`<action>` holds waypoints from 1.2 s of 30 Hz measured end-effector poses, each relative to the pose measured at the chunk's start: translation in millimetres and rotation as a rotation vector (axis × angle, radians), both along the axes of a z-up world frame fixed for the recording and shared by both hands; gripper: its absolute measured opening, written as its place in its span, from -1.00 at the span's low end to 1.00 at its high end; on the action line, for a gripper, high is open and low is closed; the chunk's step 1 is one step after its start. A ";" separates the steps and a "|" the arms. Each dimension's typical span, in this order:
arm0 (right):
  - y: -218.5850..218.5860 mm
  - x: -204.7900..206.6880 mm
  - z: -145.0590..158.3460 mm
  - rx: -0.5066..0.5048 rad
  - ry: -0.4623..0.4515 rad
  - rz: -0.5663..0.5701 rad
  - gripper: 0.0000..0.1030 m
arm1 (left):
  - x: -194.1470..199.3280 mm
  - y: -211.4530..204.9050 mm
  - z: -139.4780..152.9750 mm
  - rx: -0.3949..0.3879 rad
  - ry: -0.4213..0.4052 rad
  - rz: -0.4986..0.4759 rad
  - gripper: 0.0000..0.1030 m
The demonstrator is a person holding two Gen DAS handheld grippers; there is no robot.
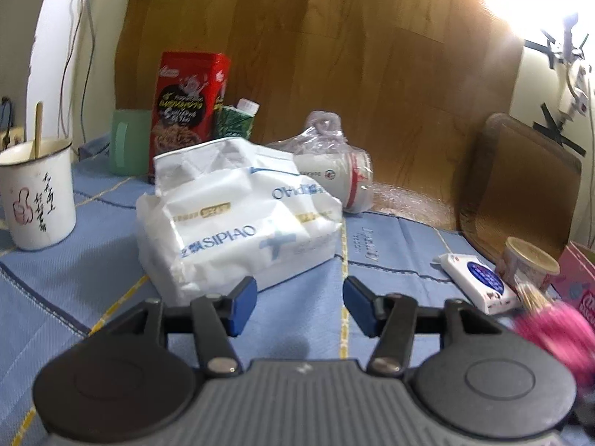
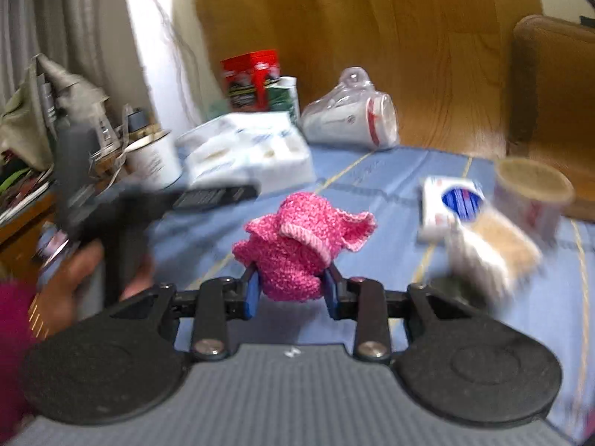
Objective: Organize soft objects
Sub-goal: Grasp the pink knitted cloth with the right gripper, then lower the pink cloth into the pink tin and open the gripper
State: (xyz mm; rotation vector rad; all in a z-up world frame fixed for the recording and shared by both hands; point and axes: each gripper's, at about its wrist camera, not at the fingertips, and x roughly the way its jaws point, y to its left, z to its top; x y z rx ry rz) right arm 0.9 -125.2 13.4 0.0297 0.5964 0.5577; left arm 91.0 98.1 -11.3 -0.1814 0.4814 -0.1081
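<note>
One blue cloth (image 1: 93,260) across the table. One white tissue pack (image 1: 238,219) lying on it, one white mug (image 1: 37,193) alongside. Right gripper (image 2: 292,290) clamped on one pink knitted piece (image 2: 293,245); left gripper (image 1: 300,306) apart, empty.

a lived-in room of a home. a tabletop under a blue cloth (image 1: 74,267) carries everyday things: an enamel mug (image 1: 37,193) with a stick in it, a red noodle box (image 1: 187,111), a white pack of tissues (image 1: 238,219), a cup in a plastic bag (image 1: 334,163). behind stand wood-grain panelling (image 1: 334,55), grey curtains (image 2: 67,18) and a cluttered side shelf (image 2: 26,148).
</note>
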 end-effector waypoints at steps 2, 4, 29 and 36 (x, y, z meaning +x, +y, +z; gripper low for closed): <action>-4.3 -23.6 -3.3 -0.008 -0.002 -0.014 -0.28 | -0.7 -3.5 0.8 0.018 -0.005 -0.019 0.04; -6.1 -40.6 -12.3 -0.025 -0.009 -0.040 -0.27 | -2.3 -7.1 1.4 0.031 -0.006 -0.050 0.17; -36.7 -64.1 -26.6 -0.073 -0.107 -0.196 -0.08 | -69.6 -106.5 15.9 -0.152 0.215 -0.597 -0.39; -75.7 -90.9 12.5 -0.012 -0.300 -0.348 -0.08 | -76.2 -152.0 73.8 -0.168 0.075 -0.750 -0.48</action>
